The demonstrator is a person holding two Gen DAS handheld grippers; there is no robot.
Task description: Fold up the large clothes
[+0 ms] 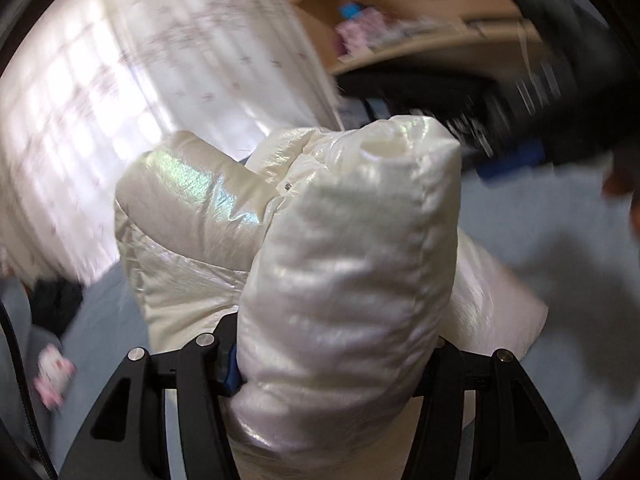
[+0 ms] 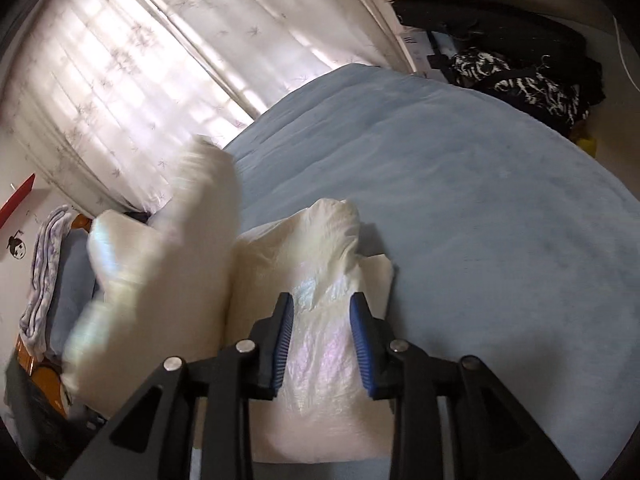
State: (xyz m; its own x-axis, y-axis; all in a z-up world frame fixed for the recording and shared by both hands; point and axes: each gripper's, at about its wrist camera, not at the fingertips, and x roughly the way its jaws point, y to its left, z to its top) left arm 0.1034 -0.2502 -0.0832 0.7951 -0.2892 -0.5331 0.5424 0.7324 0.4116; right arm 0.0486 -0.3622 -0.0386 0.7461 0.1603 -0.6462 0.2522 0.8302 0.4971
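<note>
Fingers of the left gripper [image 1: 332, 364] clamp a thick padded fold of the white jacket [image 1: 344, 248], raised off the bed [image 1: 540, 232]. The right gripper [image 2: 322, 344] has its fingers [image 2: 362, 344] parted, the jacket's lower part lying between the pads without being pinched. To fold well, I judge the left should carry its bulky part across and lay it flat, the right steadying the base. Around: curtain [image 2: 120, 60] behind, dark clothes [image 2: 528, 80] beyond the bed's far edge; nothing blocks the fold.
</note>
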